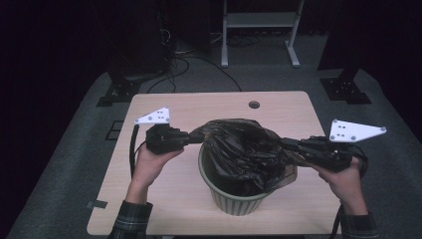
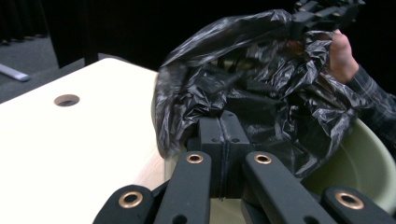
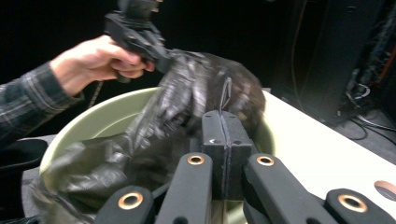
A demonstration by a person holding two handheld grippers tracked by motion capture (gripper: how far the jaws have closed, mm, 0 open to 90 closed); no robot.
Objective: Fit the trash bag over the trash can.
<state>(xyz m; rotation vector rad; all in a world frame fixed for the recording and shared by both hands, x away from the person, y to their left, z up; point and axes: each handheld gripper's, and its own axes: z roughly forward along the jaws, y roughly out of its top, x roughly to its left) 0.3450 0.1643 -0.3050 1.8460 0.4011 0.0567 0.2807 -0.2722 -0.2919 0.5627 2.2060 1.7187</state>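
Note:
A pale green ribbed bin stands on the wooden table near its front middle. A crumpled black plastic bag sits in its mouth, stretched between both grippers. My left gripper is shut on the bag's left edge at the bin's left rim. My right gripper is shut on the bag's right edge over the right rim. In the left gripper view the jaws press together on the black bag, the bin behind. The right gripper view shows my gripper pinching the bag above the bin.
A round cable hole lies in the table near its far edge. Beyond the table are a white stand, dark equipment bases and cables on the grey floor. The person's hands hold both grippers.

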